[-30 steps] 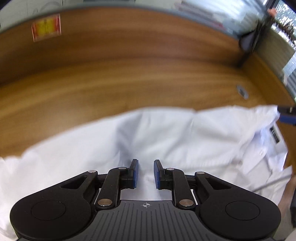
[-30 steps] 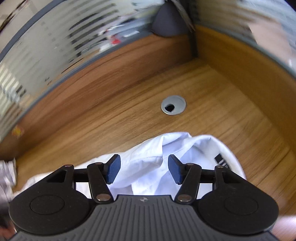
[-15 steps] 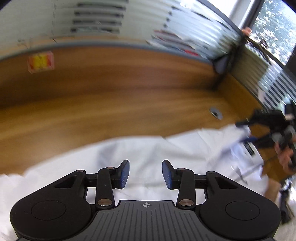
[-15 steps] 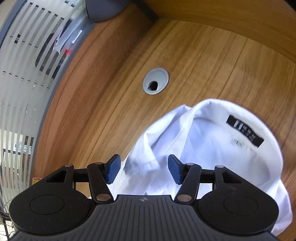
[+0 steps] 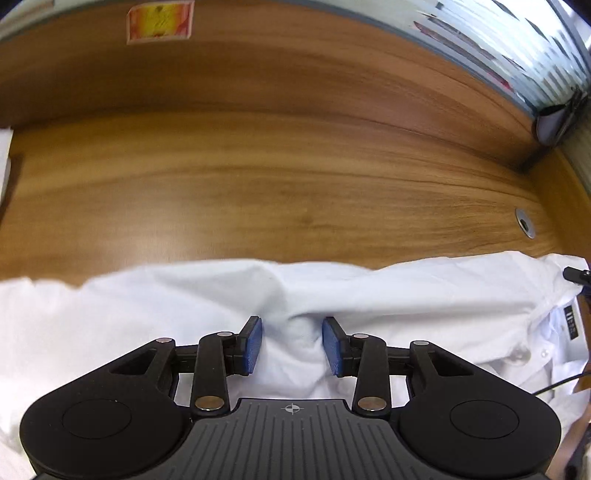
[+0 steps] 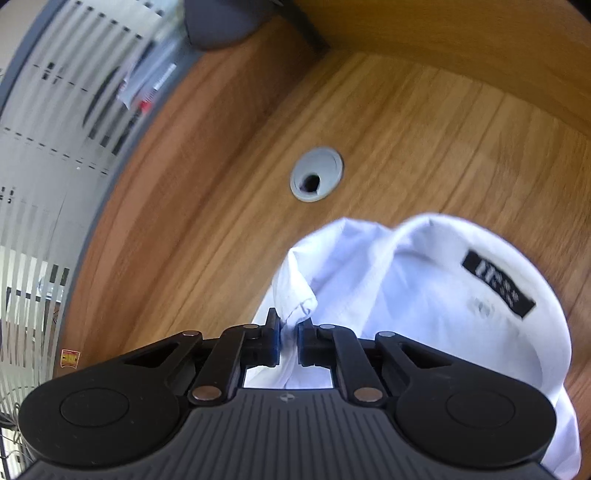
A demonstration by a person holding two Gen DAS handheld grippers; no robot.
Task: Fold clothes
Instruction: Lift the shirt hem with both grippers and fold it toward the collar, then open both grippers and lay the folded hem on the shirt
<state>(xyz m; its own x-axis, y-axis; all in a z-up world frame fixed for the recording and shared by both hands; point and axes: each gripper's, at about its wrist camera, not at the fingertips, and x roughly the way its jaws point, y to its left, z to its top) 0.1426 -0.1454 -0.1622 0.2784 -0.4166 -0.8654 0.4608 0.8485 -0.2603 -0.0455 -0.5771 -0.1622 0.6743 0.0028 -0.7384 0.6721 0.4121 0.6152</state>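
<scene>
A white shirt lies spread across a wooden desk, with its collar at the far right. My left gripper hovers low over the shirt's body. Its jaws stand apart, a raised ridge of cloth lies between the blue pads, and they do not press on it. In the right wrist view the shirt shows its collar and a black label. My right gripper is closing, and its pads pinch a bunched fold of cloth beside the collar.
A grey cable grommet sits in the desk just beyond the collar. A wooden back panel with a red and yellow sticker bounds the desk. A frosted striped glass partition rises behind it, and bare wood lies beyond the shirt.
The right gripper's jaws went from wide apart to closed on the fold by the collar. The left jaws spread wider than a second ago, and the left gripper shifted over the shirt.
</scene>
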